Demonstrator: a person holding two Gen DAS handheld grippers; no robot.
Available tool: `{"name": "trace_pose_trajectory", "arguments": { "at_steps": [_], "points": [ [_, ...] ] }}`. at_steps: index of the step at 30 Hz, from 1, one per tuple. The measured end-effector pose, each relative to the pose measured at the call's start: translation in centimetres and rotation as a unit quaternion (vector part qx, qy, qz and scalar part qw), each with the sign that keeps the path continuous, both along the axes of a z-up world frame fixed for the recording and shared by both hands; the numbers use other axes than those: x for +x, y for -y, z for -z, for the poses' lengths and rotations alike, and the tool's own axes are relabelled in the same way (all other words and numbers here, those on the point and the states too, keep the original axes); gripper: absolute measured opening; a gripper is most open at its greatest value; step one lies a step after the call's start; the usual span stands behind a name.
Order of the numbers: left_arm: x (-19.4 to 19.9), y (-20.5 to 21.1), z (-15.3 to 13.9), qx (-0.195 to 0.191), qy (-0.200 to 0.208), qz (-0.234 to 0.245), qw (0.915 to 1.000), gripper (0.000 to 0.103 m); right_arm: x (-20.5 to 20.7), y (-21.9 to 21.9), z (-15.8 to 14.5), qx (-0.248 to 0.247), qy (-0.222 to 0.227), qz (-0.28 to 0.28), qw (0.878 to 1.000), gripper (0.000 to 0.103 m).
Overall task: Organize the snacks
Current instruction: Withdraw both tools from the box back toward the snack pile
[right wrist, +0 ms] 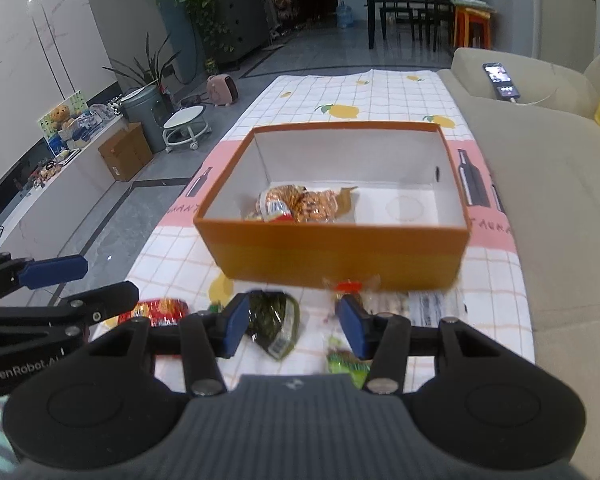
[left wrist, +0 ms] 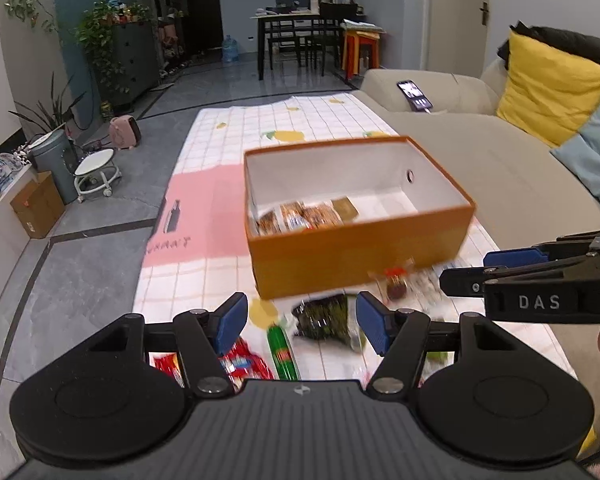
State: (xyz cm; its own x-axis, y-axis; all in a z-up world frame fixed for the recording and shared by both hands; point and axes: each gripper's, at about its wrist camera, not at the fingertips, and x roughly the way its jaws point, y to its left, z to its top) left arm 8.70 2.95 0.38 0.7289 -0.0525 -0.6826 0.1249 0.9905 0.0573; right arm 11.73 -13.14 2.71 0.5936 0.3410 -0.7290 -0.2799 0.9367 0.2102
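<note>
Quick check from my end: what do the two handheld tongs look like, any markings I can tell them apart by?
Both match: matte black, ribbed body, two round discs, black linkage fingers with blue pads. The left tongs show "GenRobot.AI" along their side in the right wrist view; the right tongs show "DAS" in the left wrist view. No cables visible.

Before me, a checked, lemon-printed cloth point(right wrist: 380, 92) carries an orange box point(right wrist: 340, 252) and loose snack packets point(right wrist: 274, 320) beside it.

Box point(right wrist: 340, 248) near wall hides snacks point(right wrist: 300, 204) partly; front packets point(right wrist: 384, 300) blurred
</note>
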Motion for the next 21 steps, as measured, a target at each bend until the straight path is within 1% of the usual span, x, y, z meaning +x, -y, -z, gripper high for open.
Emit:
{"name": "trace_pose_trajectory", "arguments": {
  "at_steps": [3, 6, 8, 9, 10, 12, 13, 17, 19, 21],
  "points": [
    [-0.7, 0.0, 1.2, -0.001, -0.011, 0.007, 0.9999, 0.073, -2.0, 0.6, 1.1, -0.003, 0.007, 0.002, 1.000, 0.049],
    [-1.5, 0.0, 2.6, -0.011, -0.021, -0.006, 0.9997, 0.073, -3.5, 1.1, 2.7, -0.006, 0.009, 0.003, 1.000, 0.050],
    [-1.8, -0.2, 3.6, -0.017, -0.032, -0.006, 0.9993, 0.073, -4.1, 1.1, 3.9, -0.021, 0.011, 0.005, 1.000, 0.058],
    [-1.8, -0.3, 4.0, -0.012, -0.037, -0.005, 0.9992, 0.073, -4.1, 1.2, 4.4, -0.026, 0.006, 0.006, 1.000, 0.062],
    [-1.7, -0.4, 4.3, -0.004, -0.040, -0.006, 0.9992, 0.073, -3.8, 1.4, 4.9, -0.026, -0.003, 0.006, 1.000, 0.062],
    [-1.3, -1.0, 4.7, 0.014, -0.044, -0.022, 0.9987, 0.073, -3.4, 1.6, 5.7, -0.019, -0.017, 0.010, 1.000, 0.062],
    [-1.1, -1.3, 4.7, 0.016, -0.044, -0.029, 0.9985, 0.073, -3.2, 1.7, 5.9, -0.017, -0.021, 0.012, 1.000, 0.062],
    [-0.1, -3.5, 5.0, -0.001, -0.058, -0.068, 0.9960, 0.073, -2.7, 1.3, 6.9, -0.018, -0.029, 0.016, 0.999, 0.062],
    [0.5, -4.4, 5.2, -0.005, -0.064, -0.088, 0.9941, 0.075, -2.2, 1.1, 7.3, -0.015, -0.034, 0.017, 0.999, 0.067],
    [1.0, -5.2, 5.6, -0.006, -0.070, -0.107, 0.9917, 0.077, -1.8, 0.9, 7.7, -0.016, -0.038, 0.017, 0.999, 0.067]
  ]
}}
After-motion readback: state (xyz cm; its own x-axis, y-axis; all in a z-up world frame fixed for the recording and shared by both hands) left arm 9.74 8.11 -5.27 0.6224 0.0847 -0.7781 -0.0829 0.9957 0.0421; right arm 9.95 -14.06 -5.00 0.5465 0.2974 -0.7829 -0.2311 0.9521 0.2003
